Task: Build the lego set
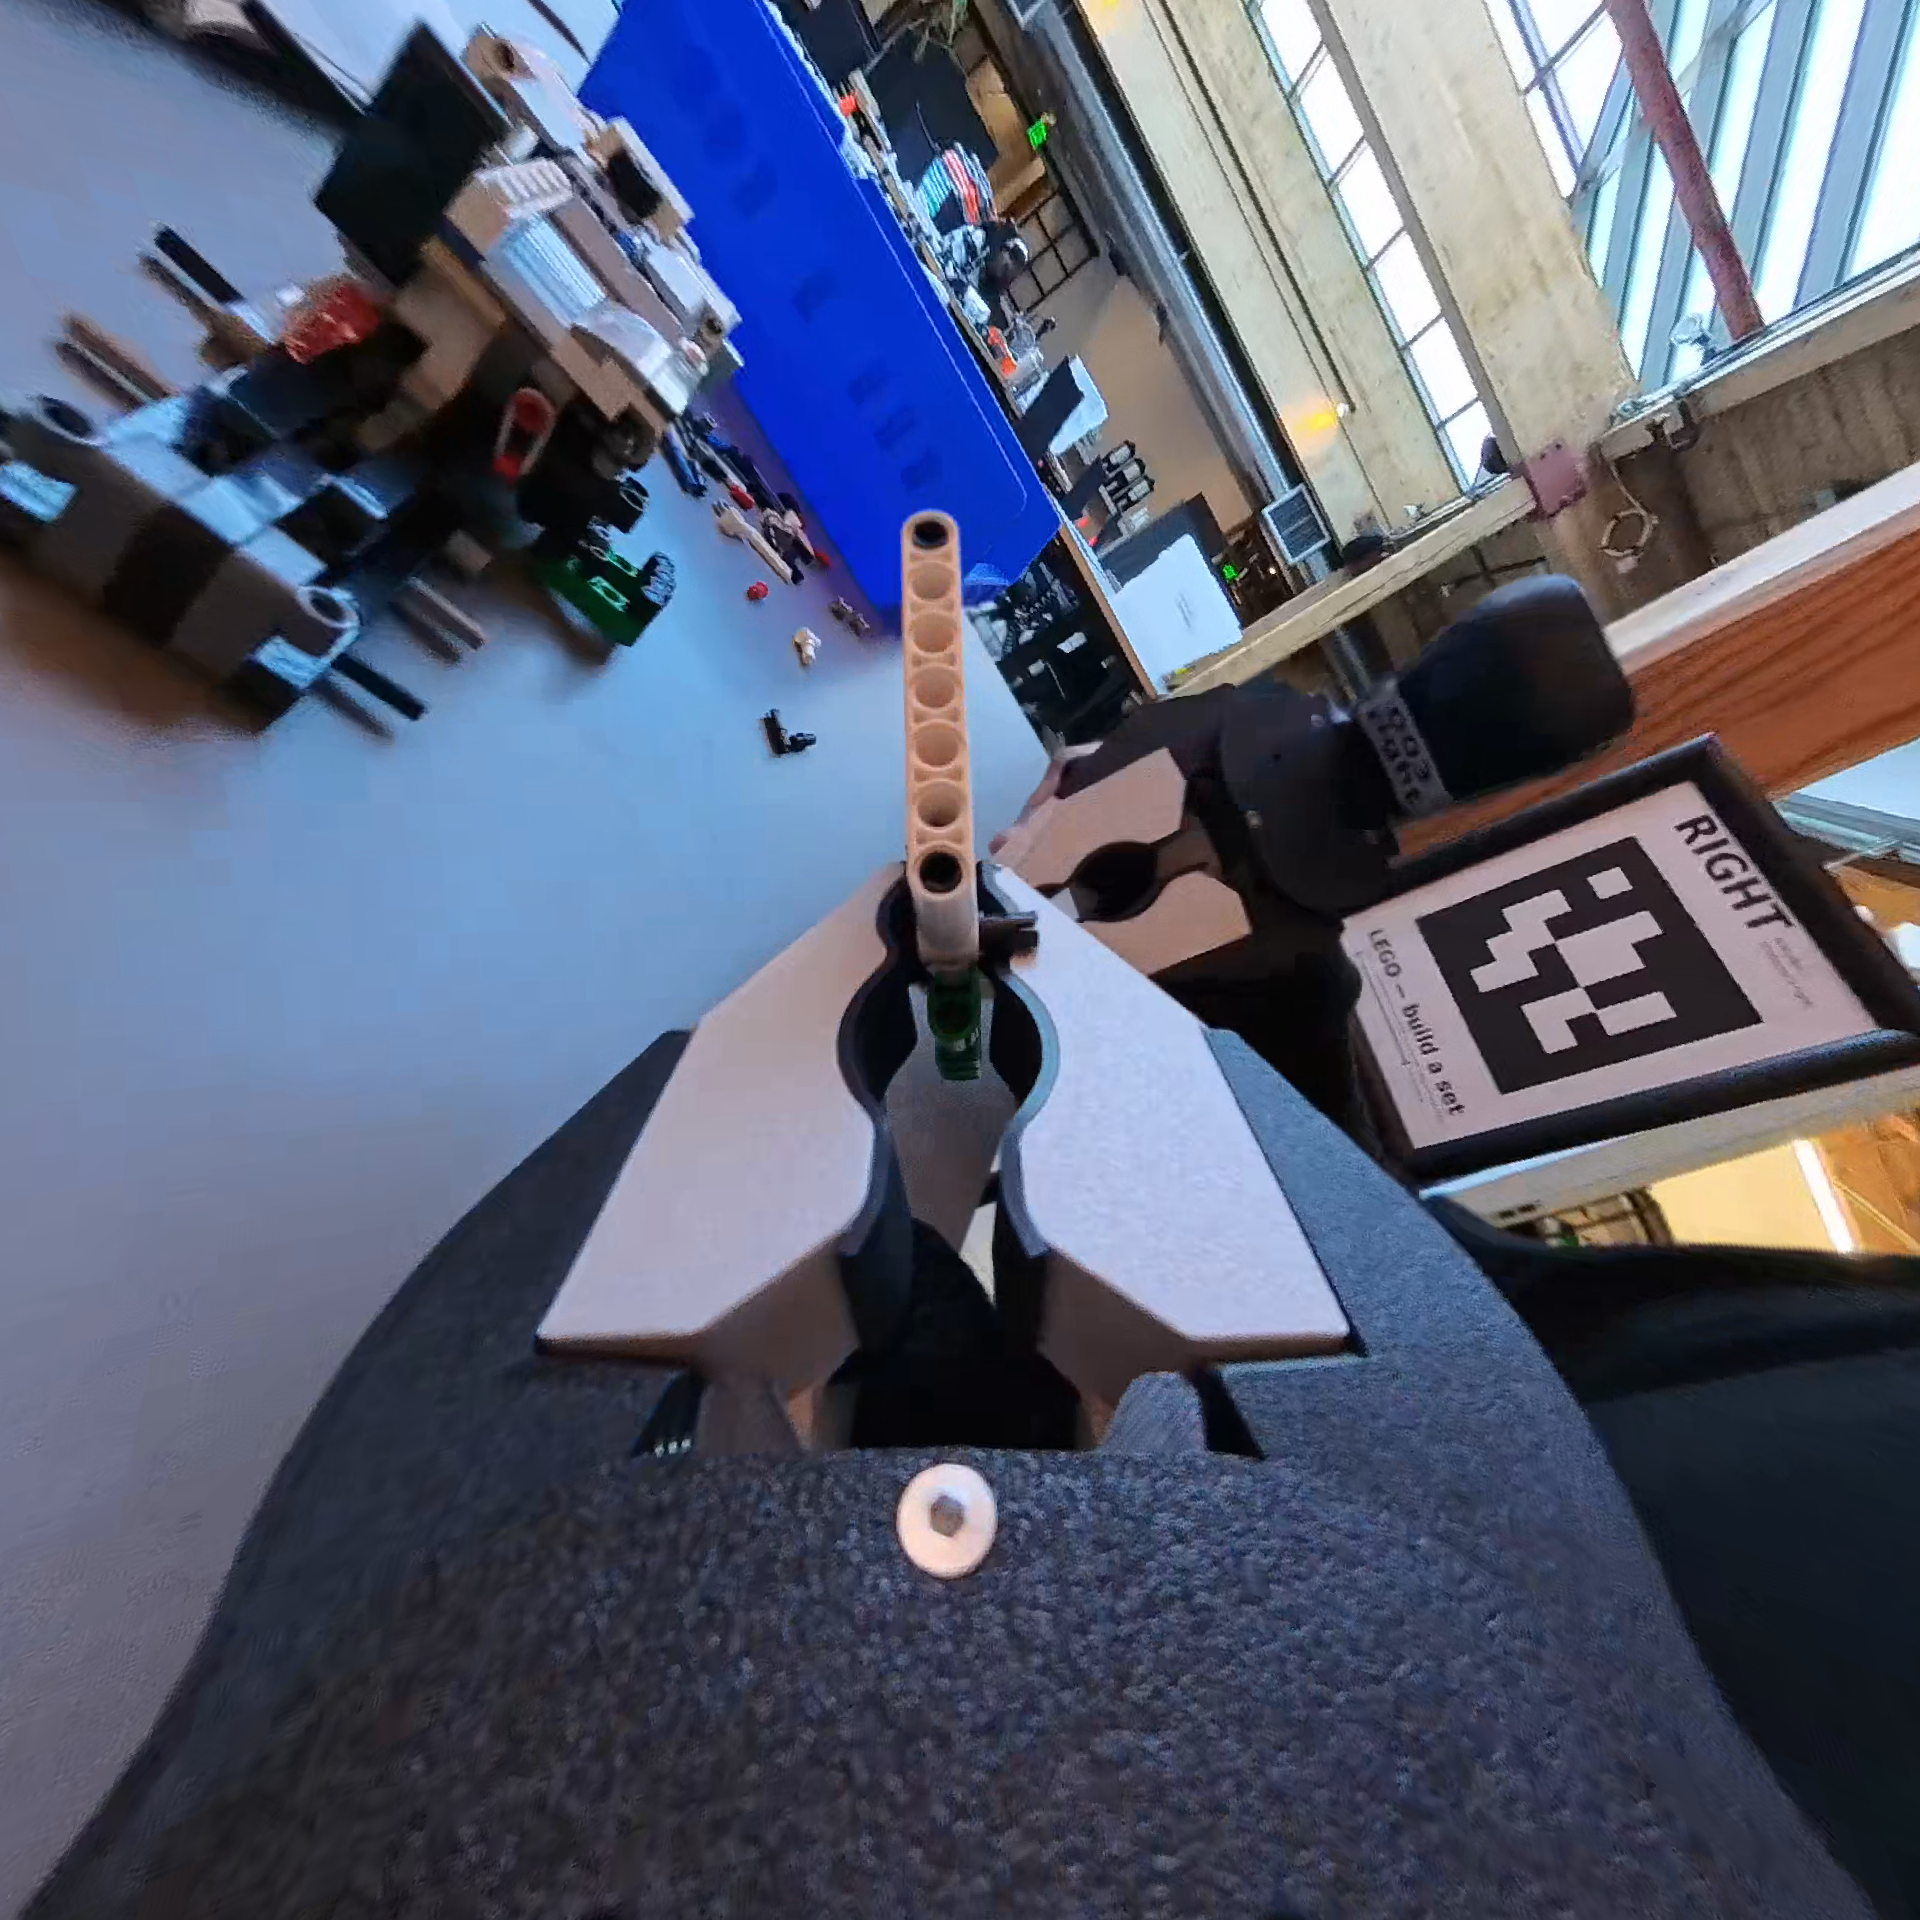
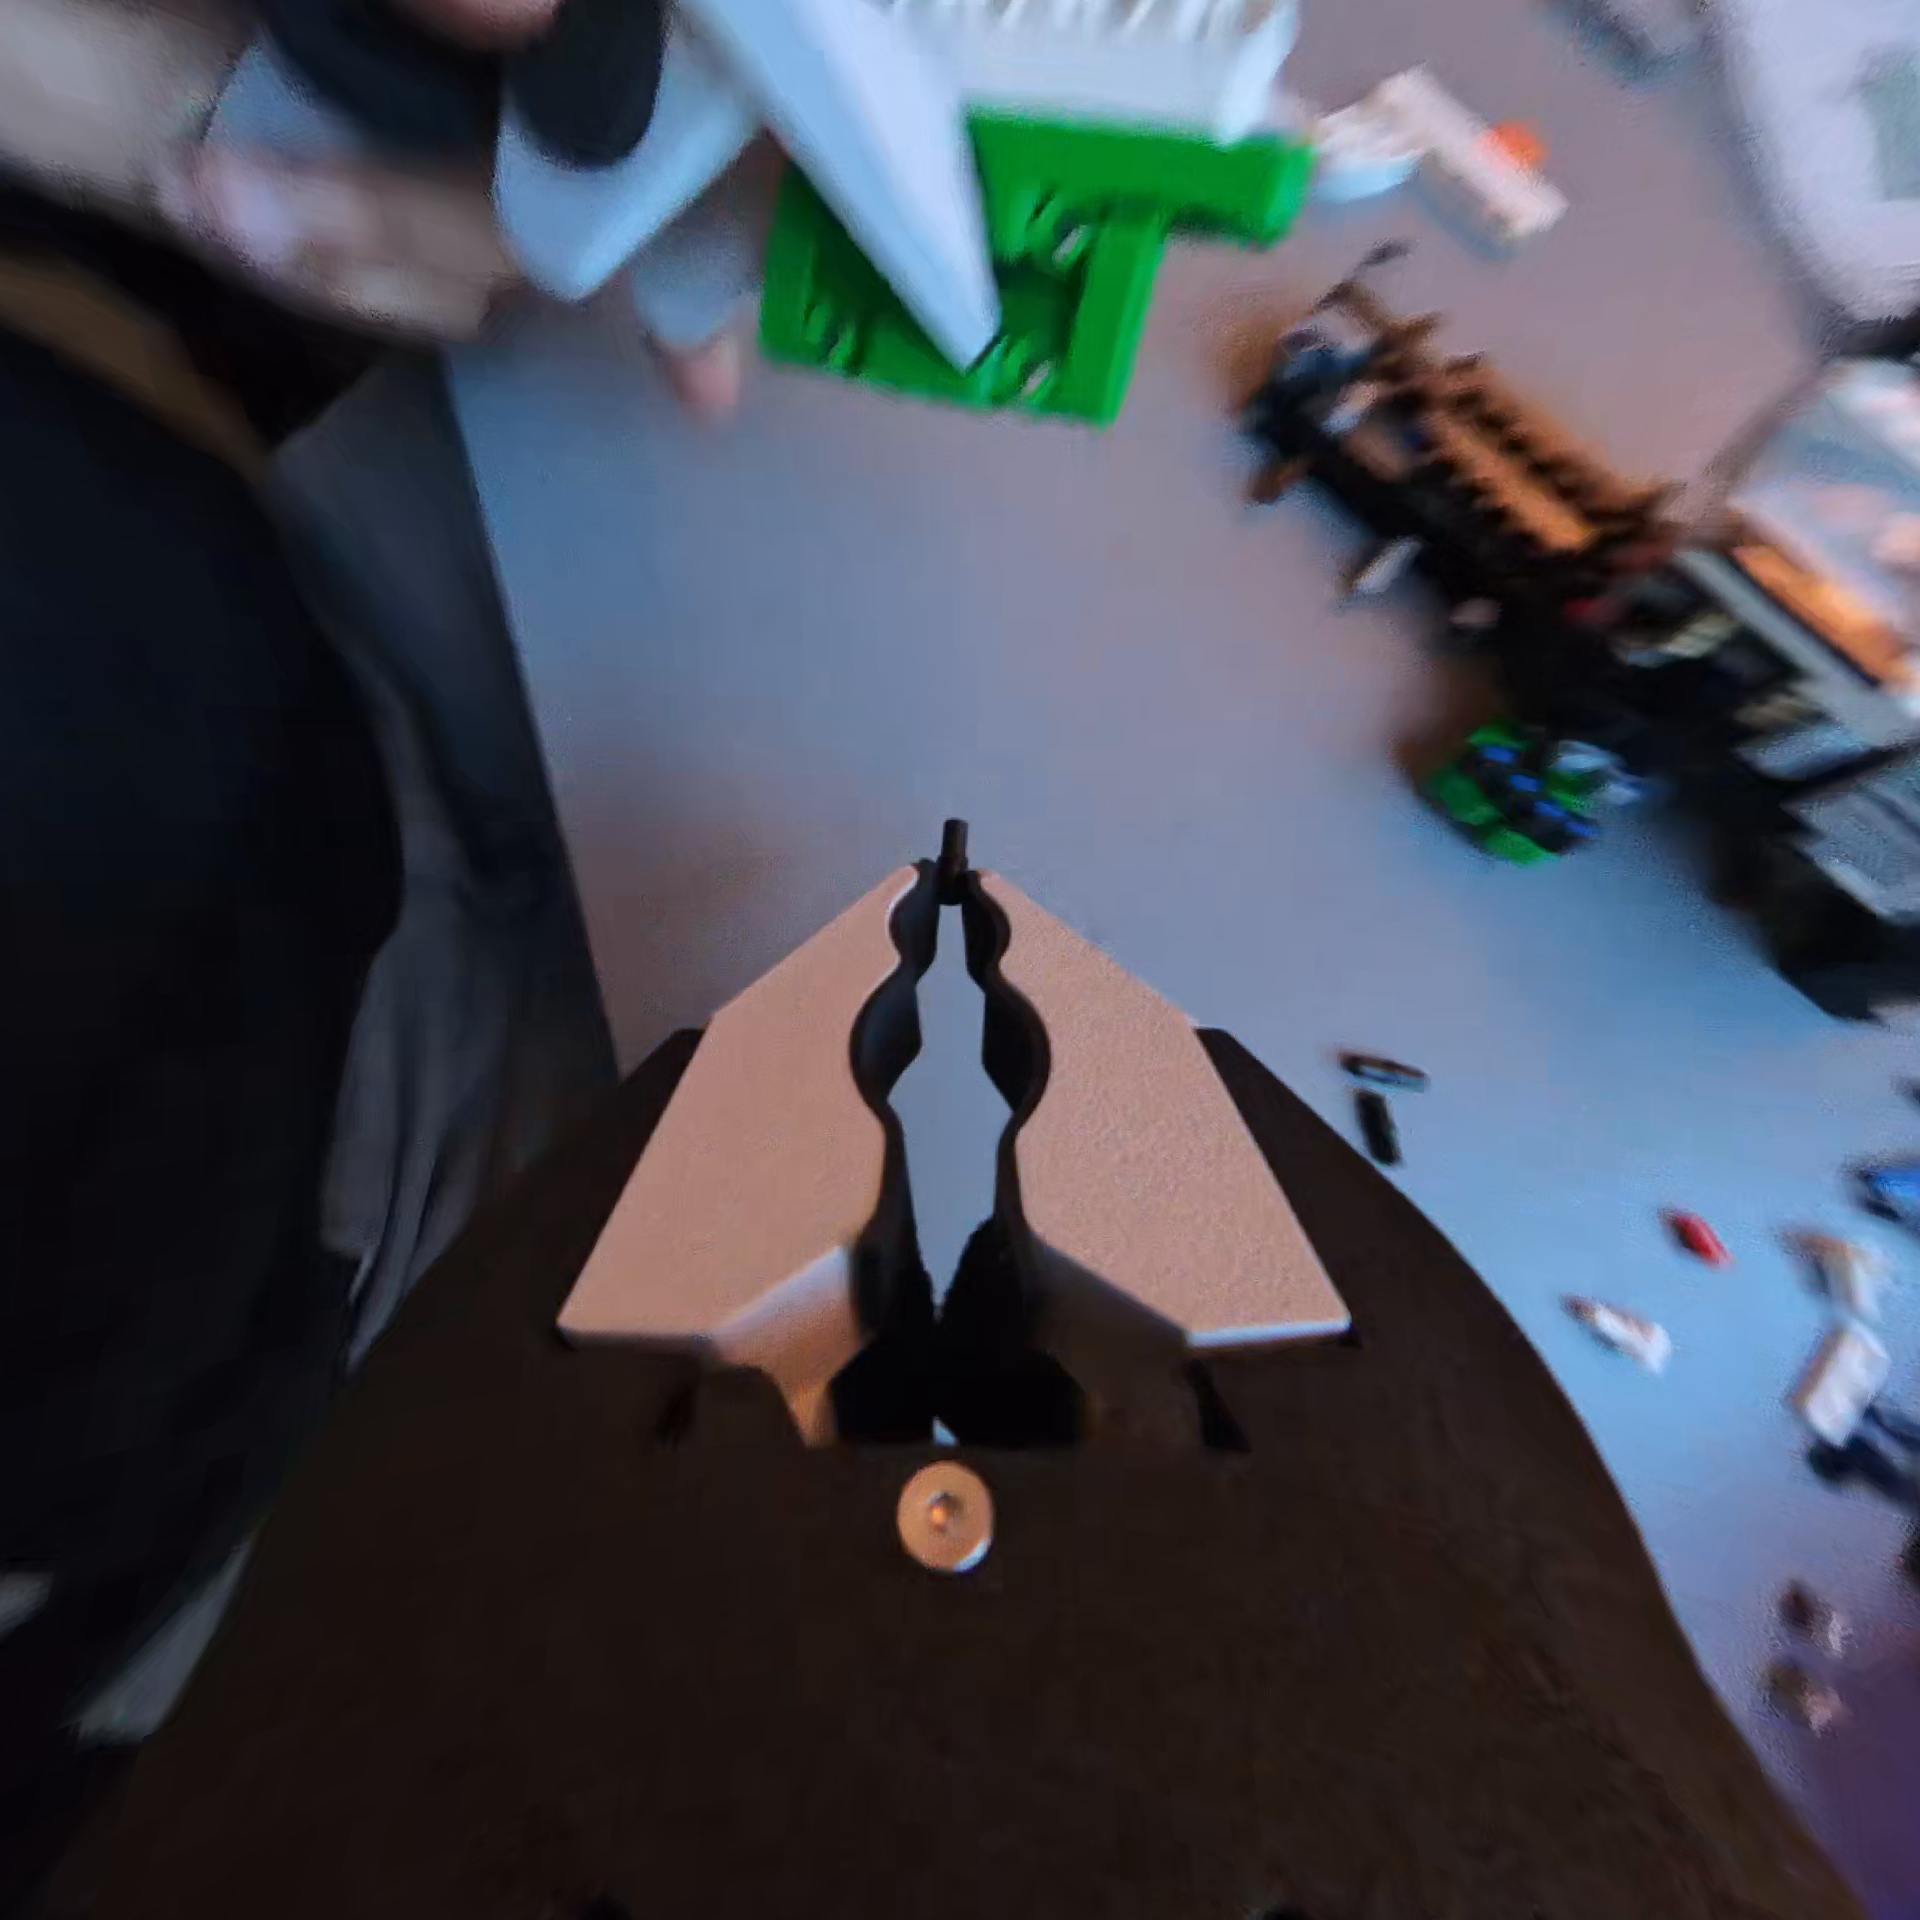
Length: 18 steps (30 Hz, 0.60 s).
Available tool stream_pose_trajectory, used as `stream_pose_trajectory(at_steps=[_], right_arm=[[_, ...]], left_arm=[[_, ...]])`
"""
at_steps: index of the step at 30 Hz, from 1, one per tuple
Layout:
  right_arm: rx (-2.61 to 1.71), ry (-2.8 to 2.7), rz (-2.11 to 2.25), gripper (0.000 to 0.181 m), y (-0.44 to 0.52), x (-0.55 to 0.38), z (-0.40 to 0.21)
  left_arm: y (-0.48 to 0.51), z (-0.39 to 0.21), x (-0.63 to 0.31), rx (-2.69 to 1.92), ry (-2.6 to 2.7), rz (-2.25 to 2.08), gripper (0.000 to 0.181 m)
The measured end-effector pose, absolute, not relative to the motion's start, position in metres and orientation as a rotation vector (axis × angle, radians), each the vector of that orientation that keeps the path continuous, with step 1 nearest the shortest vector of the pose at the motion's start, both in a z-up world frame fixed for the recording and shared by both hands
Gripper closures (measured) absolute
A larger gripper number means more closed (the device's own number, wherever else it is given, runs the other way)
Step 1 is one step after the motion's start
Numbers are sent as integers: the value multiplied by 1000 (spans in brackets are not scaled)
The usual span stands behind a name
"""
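A: In the left wrist view, what does the left claw (image 1: 951, 914) hold?

B: It pinches a tan beam (image 1: 935, 707), a green piece (image 1: 954, 1023) at its base; the long axis runs straight out past the tips. The right claw (image 1: 1117, 883) sits just beside, to its right.

A: And the right wrist view?

B: The right claw (image 2: 951, 883) is nearly closed on a small dark pin (image 2: 953, 844) pointing forward, above the bench (image 2: 935, 623). The beam isn't visible here.

Tan holed beam (image 1: 935, 707), small green piece (image 1: 954, 1023), blue bin (image 1: 831, 312), pale grey table (image 1: 416, 883), black-and-white marker card (image 1: 1600, 966)
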State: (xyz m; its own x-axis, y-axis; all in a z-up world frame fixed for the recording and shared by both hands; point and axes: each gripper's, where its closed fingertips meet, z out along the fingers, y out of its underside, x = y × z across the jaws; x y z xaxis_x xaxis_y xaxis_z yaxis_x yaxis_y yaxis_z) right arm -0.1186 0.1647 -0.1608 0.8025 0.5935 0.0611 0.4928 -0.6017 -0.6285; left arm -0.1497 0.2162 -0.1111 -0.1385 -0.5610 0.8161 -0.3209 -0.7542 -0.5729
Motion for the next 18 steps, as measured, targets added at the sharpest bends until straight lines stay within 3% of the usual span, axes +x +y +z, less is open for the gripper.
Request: stream_pose_trajectory(at_steps=[6, 18], right_arm=[[-2430, -1040, 321, 178, 163, -118, -190], [-2369, -983, 317, 174, 171, -124, -176]], left_arm=[[216, -115, -168, -1862, 1125, -1857, 175], [227, -121, -176, -1839, 1159, -1817, 175]])
